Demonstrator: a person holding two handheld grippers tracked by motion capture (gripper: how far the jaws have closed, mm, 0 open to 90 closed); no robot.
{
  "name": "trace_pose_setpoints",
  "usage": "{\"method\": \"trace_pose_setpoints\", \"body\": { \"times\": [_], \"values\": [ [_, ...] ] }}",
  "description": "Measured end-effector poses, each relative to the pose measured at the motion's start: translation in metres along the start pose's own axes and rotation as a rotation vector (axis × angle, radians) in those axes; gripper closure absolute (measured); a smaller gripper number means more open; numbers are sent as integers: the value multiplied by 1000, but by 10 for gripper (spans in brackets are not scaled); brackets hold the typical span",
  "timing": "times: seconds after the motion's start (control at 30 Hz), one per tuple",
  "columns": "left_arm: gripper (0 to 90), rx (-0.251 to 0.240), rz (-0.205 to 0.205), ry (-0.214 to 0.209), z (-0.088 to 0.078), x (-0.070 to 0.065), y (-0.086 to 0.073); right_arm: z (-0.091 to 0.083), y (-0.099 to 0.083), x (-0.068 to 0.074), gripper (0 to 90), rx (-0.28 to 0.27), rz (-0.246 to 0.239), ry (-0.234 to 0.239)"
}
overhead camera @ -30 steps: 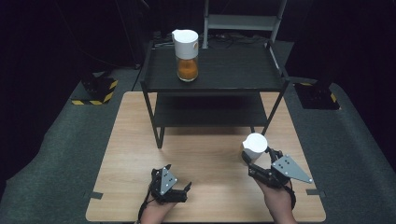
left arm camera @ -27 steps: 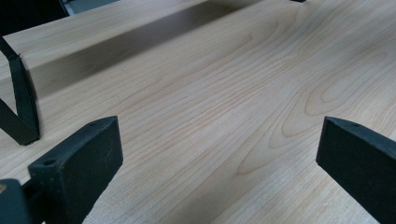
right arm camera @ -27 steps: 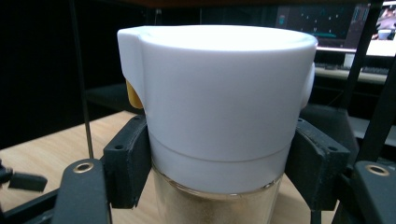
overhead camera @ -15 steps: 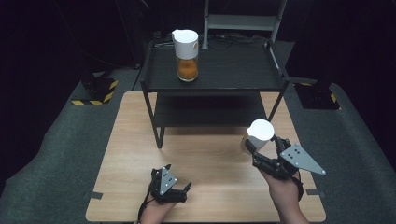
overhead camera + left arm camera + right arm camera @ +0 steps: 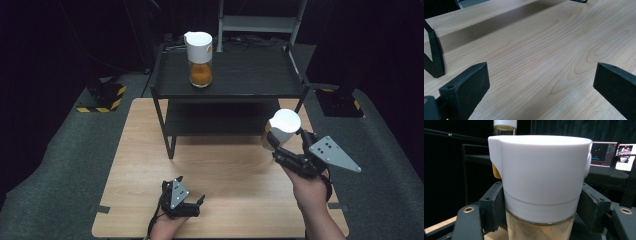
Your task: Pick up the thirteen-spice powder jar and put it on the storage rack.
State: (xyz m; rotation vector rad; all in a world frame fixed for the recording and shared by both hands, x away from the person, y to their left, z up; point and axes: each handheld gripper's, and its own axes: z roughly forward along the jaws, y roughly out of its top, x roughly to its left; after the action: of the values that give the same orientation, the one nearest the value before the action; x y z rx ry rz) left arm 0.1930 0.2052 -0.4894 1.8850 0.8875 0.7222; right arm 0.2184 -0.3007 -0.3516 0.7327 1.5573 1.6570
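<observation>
My right gripper [image 5: 280, 142] is shut on a glass jar with a white lid [image 5: 283, 126], held in the air over the table's right side, in front of the black rack. In the right gripper view the jar [image 5: 540, 182] stands upright between the black pads [image 5: 492, 206], pale powder showing under the lid. A second white-lidded jar [image 5: 199, 59] with orange powder stands on the top shelf of the rack [image 5: 250, 80]. My left gripper [image 5: 189, 197] rests low at the table's front edge, open, its jaws spread over bare wood in the left gripper view [image 5: 539, 82].
The black two-tier rack stands at the back of the wooden table [image 5: 135, 150]; one rack foot [image 5: 434, 62] shows in the left gripper view. Grey carpet surrounds the table. Yellow-black striped bases [image 5: 102, 97] sit on the floor at left, and lit screens [image 5: 614, 152] glow behind the jar.
The right hand has lifted the jar off the table and carried it upward toward the rack's right side. The left gripper has stayed where it was.
</observation>
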Motion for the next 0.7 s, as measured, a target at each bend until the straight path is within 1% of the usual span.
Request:
{"method": "trace_pose_setpoints", "body": {
  "times": [0.17,0.47,0.7],
  "values": [
    [8,0,-1,-2,0,0,0,4,11,-3,306,-13,6,-17],
    [8,-3,-3,-3,0,1,-1,14,30,-4,306,-37,-10,-28],
    [8,-5,-6,-8,0,2,-1,27,46,-8,306,-38,6,-32]
  ]
}}
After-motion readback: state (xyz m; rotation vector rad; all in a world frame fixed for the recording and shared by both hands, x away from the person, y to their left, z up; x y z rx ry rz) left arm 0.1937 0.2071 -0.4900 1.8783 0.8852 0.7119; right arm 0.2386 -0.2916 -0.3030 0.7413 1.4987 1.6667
